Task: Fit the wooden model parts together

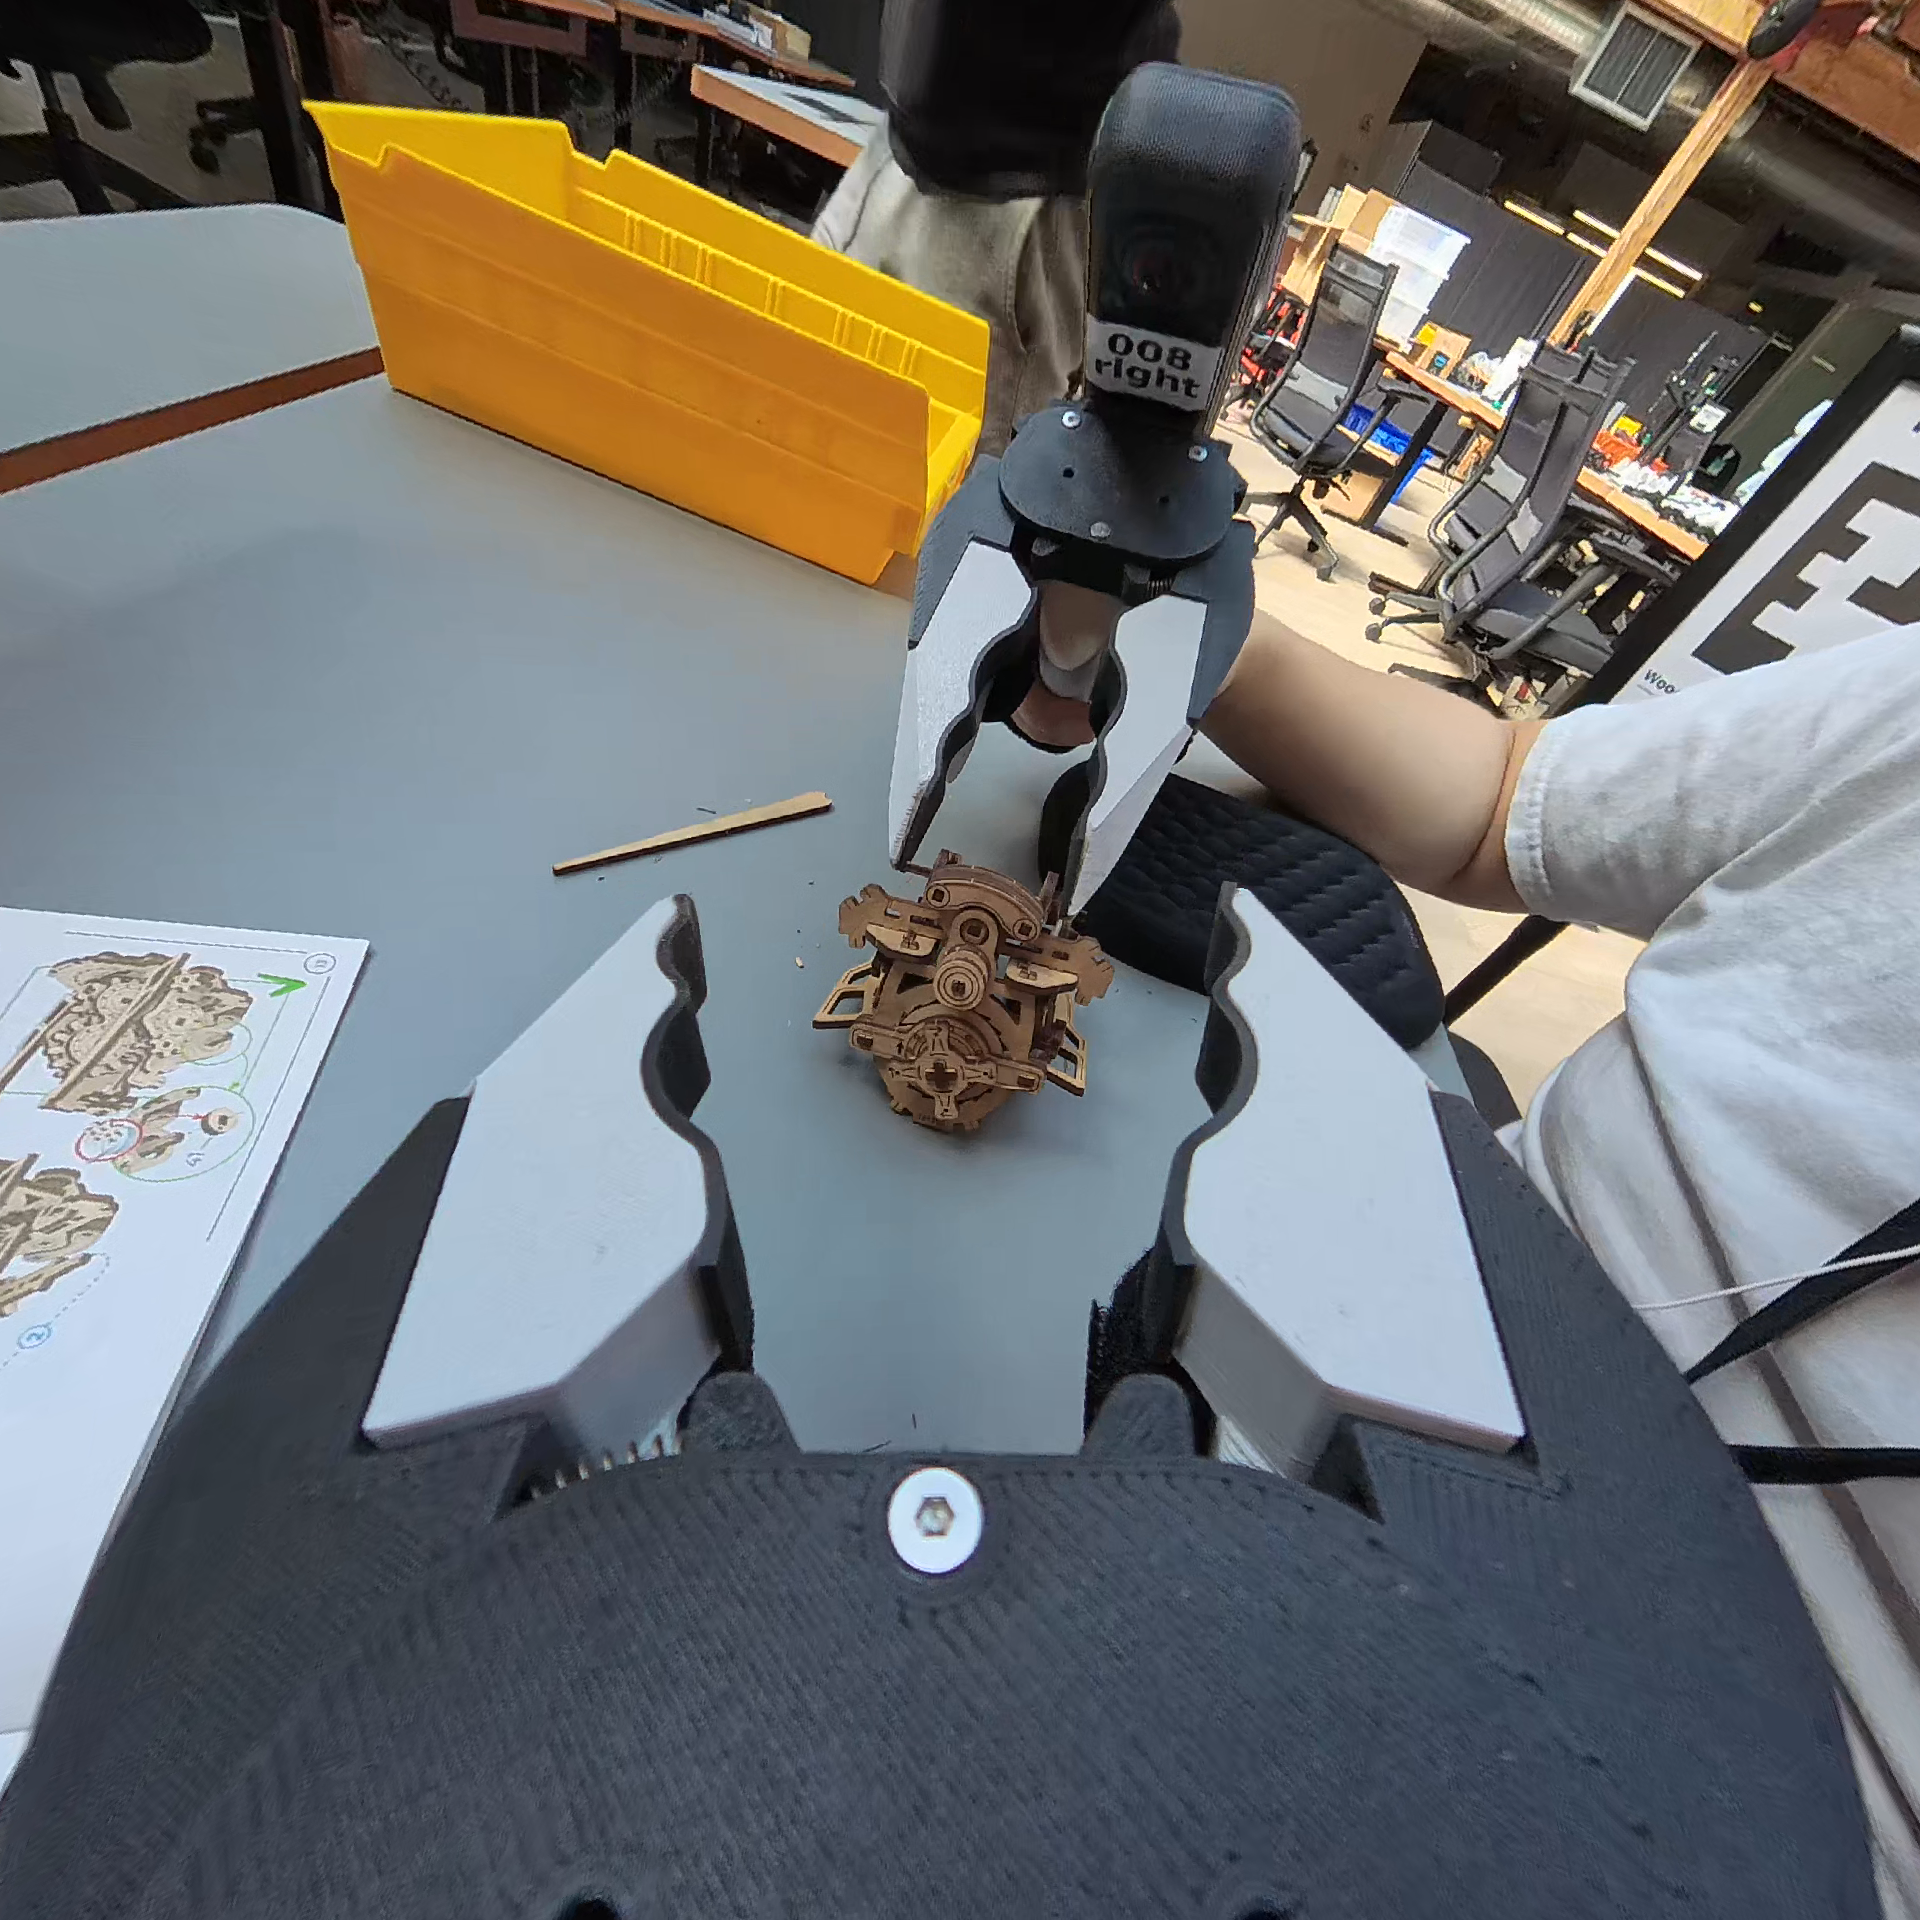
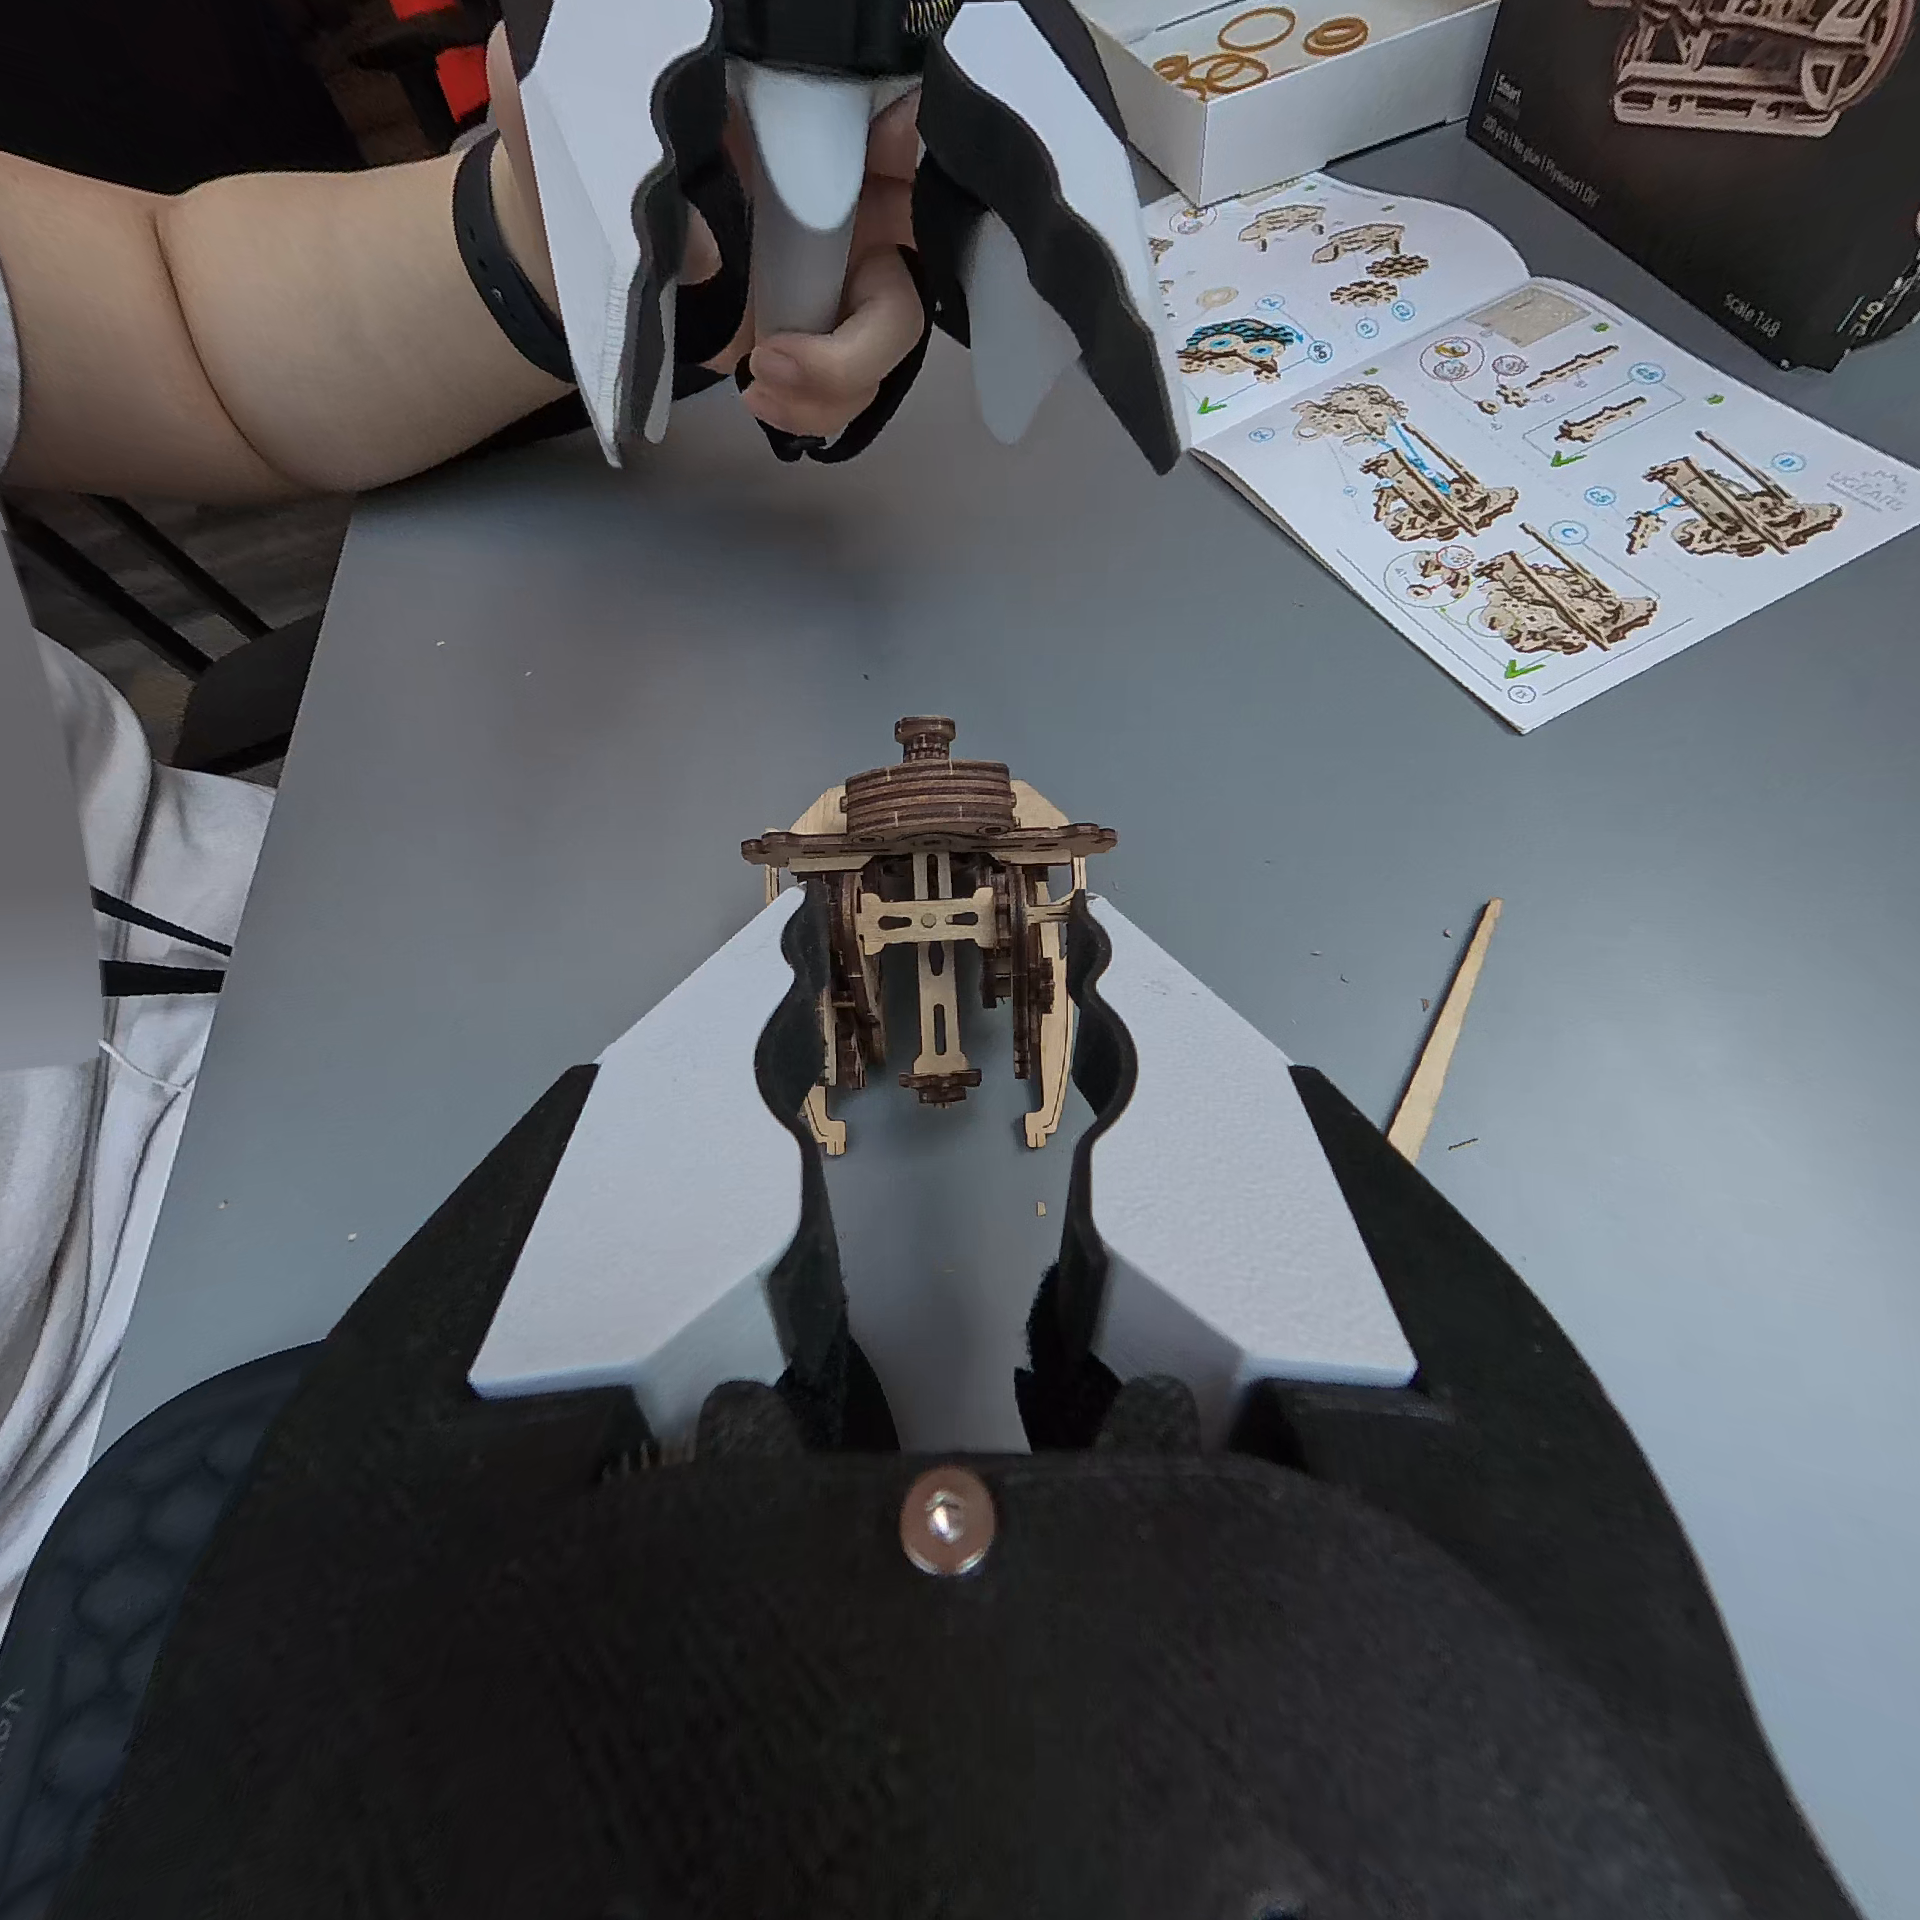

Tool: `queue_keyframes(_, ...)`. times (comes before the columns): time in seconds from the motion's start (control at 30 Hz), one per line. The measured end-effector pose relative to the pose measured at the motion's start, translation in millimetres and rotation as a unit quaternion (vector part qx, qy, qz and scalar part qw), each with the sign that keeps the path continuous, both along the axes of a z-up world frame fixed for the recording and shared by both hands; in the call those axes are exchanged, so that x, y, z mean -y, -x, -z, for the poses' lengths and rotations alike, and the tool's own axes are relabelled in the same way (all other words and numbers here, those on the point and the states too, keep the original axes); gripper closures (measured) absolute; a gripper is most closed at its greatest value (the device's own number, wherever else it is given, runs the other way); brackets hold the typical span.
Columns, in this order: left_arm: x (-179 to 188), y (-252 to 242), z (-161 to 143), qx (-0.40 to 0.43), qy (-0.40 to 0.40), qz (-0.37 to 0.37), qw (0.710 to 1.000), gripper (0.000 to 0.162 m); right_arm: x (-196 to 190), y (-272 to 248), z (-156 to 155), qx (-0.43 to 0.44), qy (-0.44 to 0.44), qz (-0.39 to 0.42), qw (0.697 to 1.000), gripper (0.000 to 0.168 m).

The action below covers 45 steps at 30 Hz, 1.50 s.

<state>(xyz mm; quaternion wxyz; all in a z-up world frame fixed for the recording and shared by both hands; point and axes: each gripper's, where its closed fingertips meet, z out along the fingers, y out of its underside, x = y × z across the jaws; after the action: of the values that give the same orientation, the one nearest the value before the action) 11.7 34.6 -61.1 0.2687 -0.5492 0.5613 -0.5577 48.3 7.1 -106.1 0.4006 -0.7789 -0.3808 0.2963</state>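
A grey table (image 1: 436, 665) carries a yellow bin (image 1: 665, 343) at its far side and an instruction booklet (image 2: 1538, 457) lying open. The left gripper (image 1: 951, 997) hovers with its jaws spread wide and nothing between them. The right gripper (image 2: 940, 935) has its fingertips pinched on the wooden model (image 2: 930, 925) (it rests on the table near the edge). A thin wooden stick (image 1: 691, 833) lies just beside the model

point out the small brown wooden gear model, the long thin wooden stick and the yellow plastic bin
wooden gear model (image 1: 961, 1013), left wrist view, central hub
wooden stick (image 1: 691, 833), left wrist view, mid-length
yellow plastic bin (image 1: 644, 353), left wrist view, long side wall
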Motion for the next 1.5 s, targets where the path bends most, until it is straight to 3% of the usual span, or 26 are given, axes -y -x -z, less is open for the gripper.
queue_keyframes(0.17,1.1,-1.1,20.6,-0.04,-0.017,0.008,0.999,0.066,1.0,1.6,-0.3,-0.012,-0.001,-0.011,1.0,0.124)
queue_keyframes(0.47,23.2,-2.5,30.8,-0.063,-0.001,0.055,0.996,0.067,-0.3,-6.2,-12.8,-0.062,0.0,-0.013,0.998,0.114)
queue_keyframes(0.63,32.8,-5.2,40.4,-0.08,-0.042,0.062,0.994,0.063,7.5,-9.2,-3.4,-0.041,0.017,-0.037,0.998,0.115)
queue_keyframes(0.8,42.0,-6.9,39.9,-0.07,-0.009,0.083,0.994,0.059,7.5,-5.4,1.1,-0.041,0.023,-0.041,0.998,0.114)
queue_keyframes(0.97,35.2,-10.3,44.9,-0.068,-0.007,0.065,0.996,0.067,6.2,-2.6,3.5,-0.033,0.022,-0.036,0.999,0.116)
queue_keyframes(1.2,39.5,-20.2,51.3,-0.065,-0.045,0.042,0.996,0.062,7.9,-0.2,3.1,-0.039,0.029,-0.041,0.998,0.132)
queue_keyframes(1.33,36.7,-25.7,49.3,-0.053,-0.063,0.016,0.996,0.063,6.7,-0.1,3.5,-0.04,0.031,-0.037,0.998,0.133)
queue_keyframes(1.5,35.7,-28.9,50.4,-0.05,-0.089,0.001,0.995,0.075,8.1,2.3,2.2,-0.046,0.033,-0.043,0.997,0.133)
